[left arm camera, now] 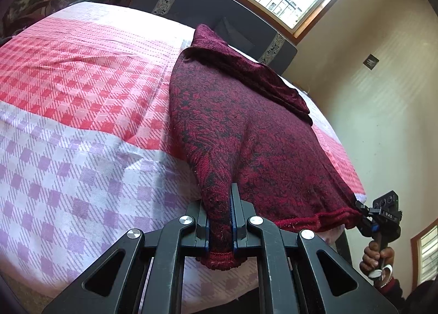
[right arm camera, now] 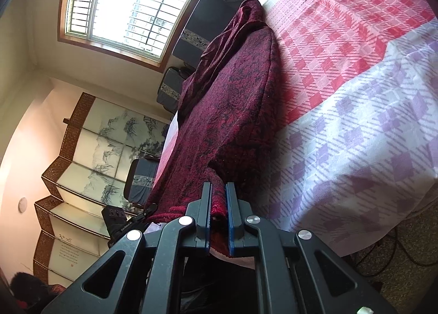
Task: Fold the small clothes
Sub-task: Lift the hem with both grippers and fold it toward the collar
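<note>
Left wrist view: left gripper (left arm camera: 220, 221), jaws clenched on one hem corner of a dark red and black patterned knit garment (left arm camera: 246, 128); the garment runs from the jaws toward 12 o'clock, lying across a surface covered with a pink, red and lilac checked cloth (left arm camera: 82, 95). Its hem stretches toward 3 o'clock to the right gripper (left arm camera: 361, 208), held by a hand (left arm camera: 379, 256), which meets the other hem corner. A folded flap lies at the far end. Right wrist view: right gripper (right arm camera: 219, 212), jaws clenched on the second hem corner of the same garment (right arm camera: 232, 100); the long axis leads away toward 12 o'clock; the left gripper (right arm camera: 149, 208) sits at 9 o'clock on the hem. Judgement: each hand holds its own near corner, neither nearer; the fold likely carries the hem forward along the long axis toward the far end.
</note>
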### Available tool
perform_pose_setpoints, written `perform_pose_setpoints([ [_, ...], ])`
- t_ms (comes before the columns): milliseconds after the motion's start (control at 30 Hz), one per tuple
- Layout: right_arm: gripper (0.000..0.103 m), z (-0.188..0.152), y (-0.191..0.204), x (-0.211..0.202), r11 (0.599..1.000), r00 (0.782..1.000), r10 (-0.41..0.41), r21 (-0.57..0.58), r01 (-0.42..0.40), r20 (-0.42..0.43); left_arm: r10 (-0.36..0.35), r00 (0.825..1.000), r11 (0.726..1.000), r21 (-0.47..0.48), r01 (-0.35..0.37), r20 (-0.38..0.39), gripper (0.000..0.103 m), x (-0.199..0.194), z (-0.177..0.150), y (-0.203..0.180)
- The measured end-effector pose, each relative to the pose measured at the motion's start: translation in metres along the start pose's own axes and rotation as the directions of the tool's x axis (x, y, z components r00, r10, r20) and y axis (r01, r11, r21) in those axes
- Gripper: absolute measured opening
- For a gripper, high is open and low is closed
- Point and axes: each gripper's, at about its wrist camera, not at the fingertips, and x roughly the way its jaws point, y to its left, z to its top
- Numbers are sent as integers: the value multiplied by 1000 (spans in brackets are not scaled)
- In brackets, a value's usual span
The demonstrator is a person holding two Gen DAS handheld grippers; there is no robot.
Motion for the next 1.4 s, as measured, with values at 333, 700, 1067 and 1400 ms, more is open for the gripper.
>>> perform_pose_setpoints([
  [333, 9, 3, -2, -9, 1000, 1000, 25, 1, -25, 7, -16, 1000, 1000, 10, 15, 15, 10, -13, -7, 3],
  [700, 16, -1, -11, -12, 1000, 999, -24, 5, 24, -26, -21, 1000, 1000, 15, 21, -16, 11, -5, -12, 12],
  [1067, 40, -7, -13, -1, 999, 999, -20, 26, 22, -48, -22, 999, 1000, 6, 23, -50, 11, 6, -11, 17],
  [1400, 9, -3, -7, -20, 997, 999, 48, 55, -49, 7, -71, 997, 997, 22, 71, 1, 11, -8, -1, 10],
])
